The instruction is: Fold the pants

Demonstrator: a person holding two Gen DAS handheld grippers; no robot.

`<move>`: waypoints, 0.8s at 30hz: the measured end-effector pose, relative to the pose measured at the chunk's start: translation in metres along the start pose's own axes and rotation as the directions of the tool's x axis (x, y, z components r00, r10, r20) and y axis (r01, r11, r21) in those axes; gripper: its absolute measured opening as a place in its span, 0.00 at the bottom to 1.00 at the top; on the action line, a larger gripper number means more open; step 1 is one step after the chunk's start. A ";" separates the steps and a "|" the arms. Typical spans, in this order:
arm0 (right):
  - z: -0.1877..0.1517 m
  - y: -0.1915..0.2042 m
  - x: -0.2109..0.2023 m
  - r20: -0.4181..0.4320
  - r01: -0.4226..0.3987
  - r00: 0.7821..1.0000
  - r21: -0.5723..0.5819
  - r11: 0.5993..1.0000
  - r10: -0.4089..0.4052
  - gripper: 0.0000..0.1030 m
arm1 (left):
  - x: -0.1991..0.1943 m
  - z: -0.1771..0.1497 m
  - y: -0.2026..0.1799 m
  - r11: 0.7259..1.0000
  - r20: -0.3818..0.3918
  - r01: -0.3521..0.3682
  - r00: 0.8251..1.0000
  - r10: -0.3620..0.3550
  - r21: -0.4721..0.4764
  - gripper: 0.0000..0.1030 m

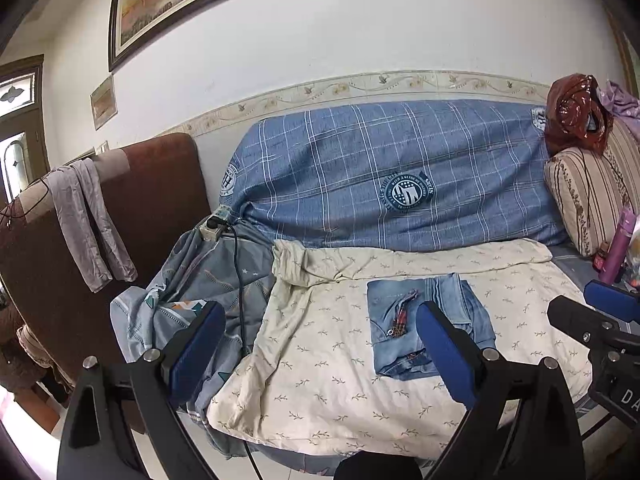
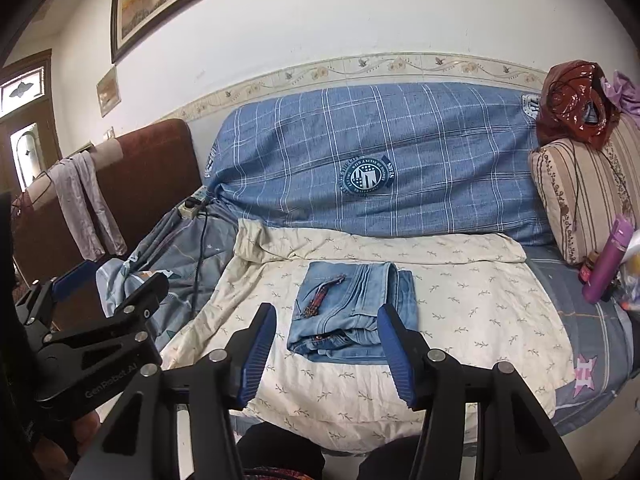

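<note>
On the cream leaf-print quilt (image 2: 460, 312), near its middle: folded light-blue jeans (image 2: 352, 312) in a compact rectangle, a small reddish tassel lying on top, waistband folds toward the near edge. Behind the quilt, a blue plaid sofa cover (image 2: 400, 152) with a round crest; right of the quilt, a purple bottle (image 2: 606, 260) beside a striped cushion (image 2: 580, 196). Just in front of the quilt's near edge, the right hand-held gripper (image 2: 328, 350) — blue pads apart, nothing between them, clear of the jeans. Left of it, over the quilt's left side, the left hand-held gripper (image 1: 320, 344) — wide open, empty.
</note>
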State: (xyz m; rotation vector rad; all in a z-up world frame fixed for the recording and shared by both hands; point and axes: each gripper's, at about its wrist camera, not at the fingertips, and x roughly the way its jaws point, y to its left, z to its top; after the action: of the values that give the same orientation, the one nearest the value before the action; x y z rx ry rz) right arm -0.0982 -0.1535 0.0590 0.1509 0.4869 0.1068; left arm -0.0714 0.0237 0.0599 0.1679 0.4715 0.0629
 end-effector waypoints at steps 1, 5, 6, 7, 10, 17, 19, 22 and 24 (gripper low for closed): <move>0.000 0.000 0.000 0.000 0.000 1.000 -0.001 1.000 0.000 0.55 | 0.000 0.000 0.000 1.000 0.000 -0.001 1.000 0.001 -0.001 0.94; 0.000 -0.001 0.004 -0.008 -0.002 1.000 0.001 1.000 0.002 0.55 | 0.002 0.001 -0.001 1.000 0.002 -0.007 1.000 0.007 0.001 0.94; -0.001 -0.002 0.005 -0.011 -0.004 1.000 0.004 1.000 0.004 0.55 | 0.003 0.002 -0.001 1.000 0.000 -0.007 1.000 0.007 0.002 0.94; -0.001 -0.003 0.006 -0.011 -0.005 1.000 0.006 1.000 0.005 0.55 | 0.003 0.002 -0.001 1.000 -0.001 -0.007 1.000 0.007 0.002 0.94; 0.000 -0.003 0.008 -0.013 -0.006 1.000 0.006 1.000 0.006 0.55 | 0.005 0.003 -0.002 1.000 -0.003 -0.010 1.000 0.010 -0.003 0.94; 0.002 -0.003 0.014 -0.009 -0.002 1.000 0.002 1.000 0.002 0.55 | 0.009 0.006 0.000 1.000 -0.001 -0.008 1.000 0.008 -0.012 0.95; 0.004 -0.004 0.016 -0.009 -0.004 1.000 0.003 1.000 0.004 0.55 | 0.010 0.008 0.001 1.000 0.003 -0.008 1.000 0.008 -0.016 0.95; 0.006 -0.005 0.020 -0.012 -0.010 1.000 0.008 1.000 0.010 0.55 | 0.011 0.010 0.003 1.000 0.020 -0.016 1.000 0.016 -0.024 0.95; 0.007 -0.005 0.023 -0.012 -0.010 1.000 0.006 1.000 0.011 0.55 | 0.011 0.012 0.004 1.000 0.029 -0.019 0.999 0.019 -0.025 0.95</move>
State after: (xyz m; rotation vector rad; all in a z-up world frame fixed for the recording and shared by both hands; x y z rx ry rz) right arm -0.0744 -0.1563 0.0535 0.1590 0.4989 0.1165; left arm -0.0561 0.0275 0.0660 0.1489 0.4395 0.0846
